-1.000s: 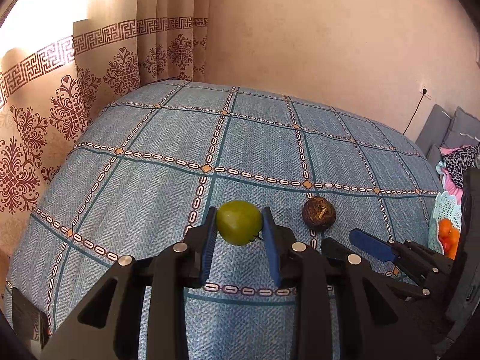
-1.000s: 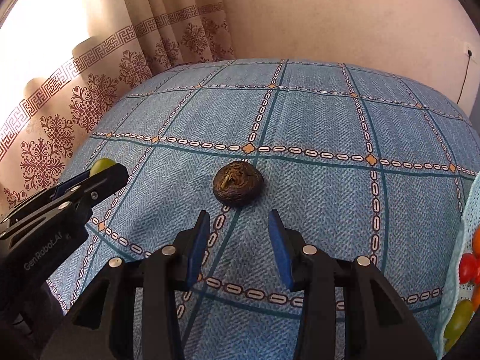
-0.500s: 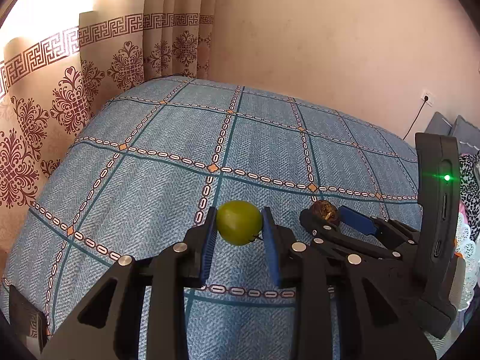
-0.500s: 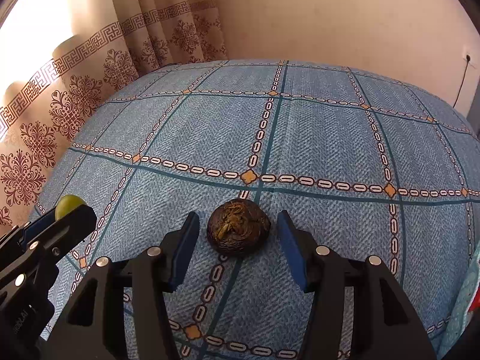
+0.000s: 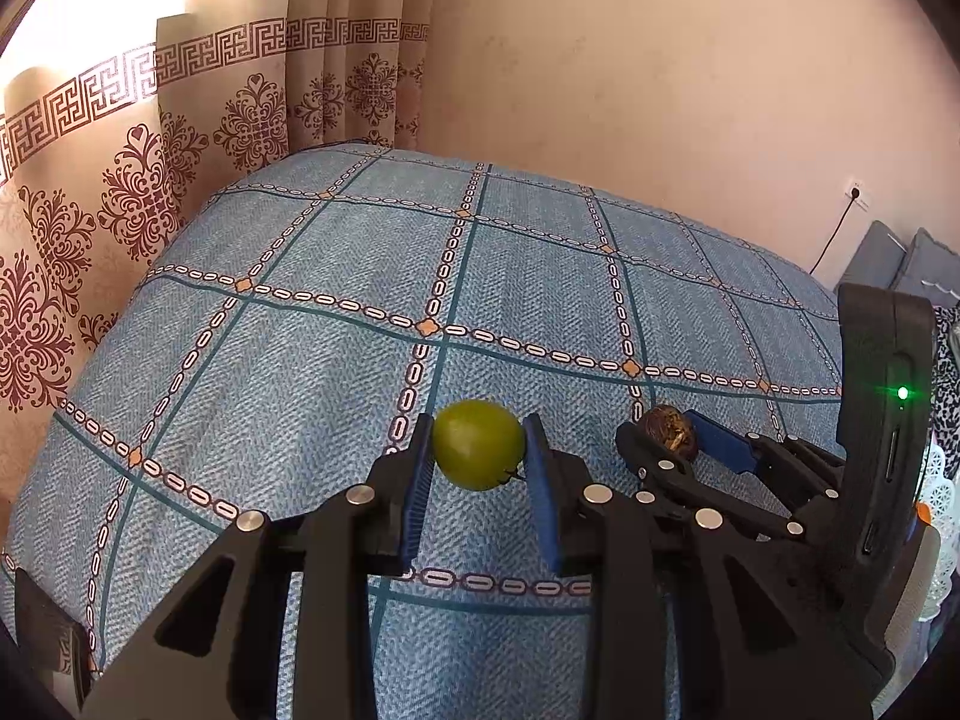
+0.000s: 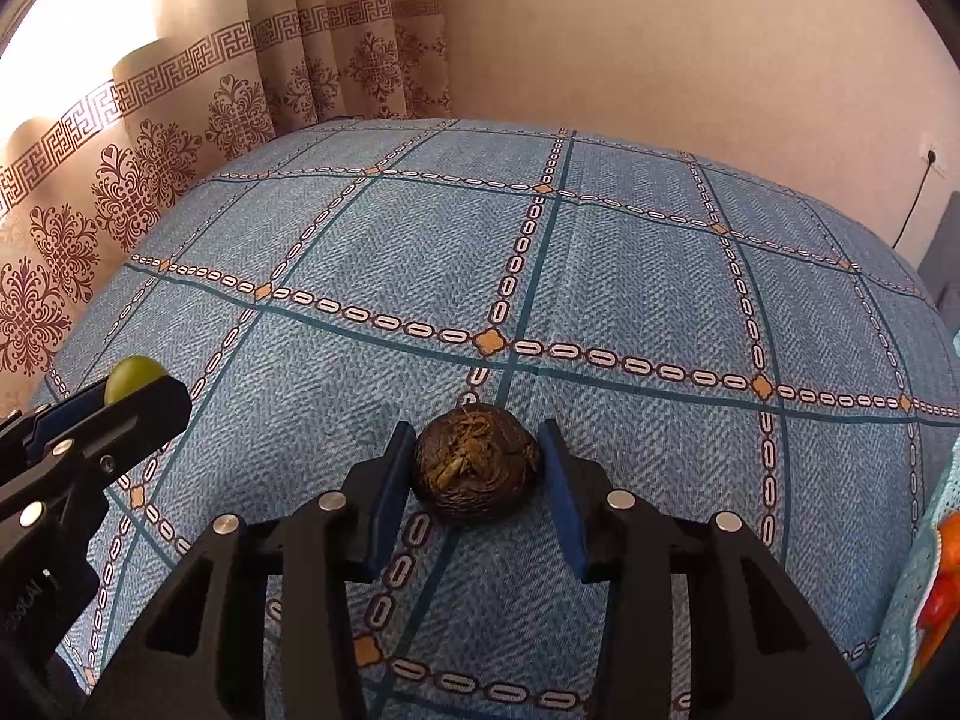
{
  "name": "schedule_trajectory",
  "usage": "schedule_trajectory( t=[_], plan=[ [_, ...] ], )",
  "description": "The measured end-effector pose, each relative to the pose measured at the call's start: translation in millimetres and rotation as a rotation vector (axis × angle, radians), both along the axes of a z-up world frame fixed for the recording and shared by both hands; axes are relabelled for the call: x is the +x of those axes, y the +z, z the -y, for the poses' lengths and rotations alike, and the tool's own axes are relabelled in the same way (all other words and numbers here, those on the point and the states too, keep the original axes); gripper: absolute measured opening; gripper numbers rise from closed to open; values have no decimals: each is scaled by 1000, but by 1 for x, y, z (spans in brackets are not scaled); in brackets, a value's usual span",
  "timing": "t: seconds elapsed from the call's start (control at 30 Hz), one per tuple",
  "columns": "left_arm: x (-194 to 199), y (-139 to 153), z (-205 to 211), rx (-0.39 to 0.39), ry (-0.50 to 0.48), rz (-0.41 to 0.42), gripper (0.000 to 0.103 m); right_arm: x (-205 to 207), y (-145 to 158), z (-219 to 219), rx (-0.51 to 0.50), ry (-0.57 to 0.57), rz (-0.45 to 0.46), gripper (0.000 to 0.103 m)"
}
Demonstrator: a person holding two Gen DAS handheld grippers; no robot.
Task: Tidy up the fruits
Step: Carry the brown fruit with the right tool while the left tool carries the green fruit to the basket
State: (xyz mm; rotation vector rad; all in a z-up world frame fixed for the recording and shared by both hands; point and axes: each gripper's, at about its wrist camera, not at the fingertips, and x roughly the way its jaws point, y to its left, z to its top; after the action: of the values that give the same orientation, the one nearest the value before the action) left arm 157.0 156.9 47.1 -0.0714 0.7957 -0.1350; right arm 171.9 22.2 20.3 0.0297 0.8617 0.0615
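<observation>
A green round fruit [image 5: 477, 447] is held just above the blue checked bedspread [image 5: 336, 372], with my left gripper [image 5: 477, 420] shut on it, pads on both sides. To its right, a dark brown wrinkled fruit [image 6: 477, 474] rests on the bedspread [image 6: 630, 276]. My right gripper [image 6: 477, 429] is closed around it, both blue pads touching its sides. The left wrist view shows that brown fruit [image 5: 669, 429] between the right gripper's fingers [image 5: 717, 447]. The right wrist view shows the green fruit [image 6: 135, 375] at far left, behind a left finger [image 6: 126, 408].
A pale lacy basket [image 6: 900, 618] holding orange and red fruit sits at the bed's right edge. A patterned curtain [image 5: 150, 192] hangs along the left, a bare wall [image 5: 660, 90] stands behind. Grey cushions [image 5: 900, 258] lie at far right.
My right gripper moved forward around the brown fruit and its jaws closed onto it. The left gripper keeps the green fruit and has shifted little.
</observation>
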Motion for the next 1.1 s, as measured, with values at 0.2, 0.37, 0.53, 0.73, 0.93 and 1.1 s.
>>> schedule_trajectory(
  t=[0.2,0.37,0.53,0.73,0.93,1.1],
  plan=[
    [-2,1,5,3,-20,7,30,-25,6,12,32,-15,10,42],
    [-7,4,10,1,-37,19,30,-51,17,21,60,-30,33,42],
    [-14,9,16,-1,-60,34,30,-77,31,26,74,-44,70,42],
    [-24,15,26,-1,-96,54,30,-100,45,29,79,-59,104,42],
    [-33,19,37,2,-136,73,30,-122,56,40,96,-89,130,42],
    [-42,22,49,12,-174,89,30,-140,63,53,105,-123,151,42]
  ],
)
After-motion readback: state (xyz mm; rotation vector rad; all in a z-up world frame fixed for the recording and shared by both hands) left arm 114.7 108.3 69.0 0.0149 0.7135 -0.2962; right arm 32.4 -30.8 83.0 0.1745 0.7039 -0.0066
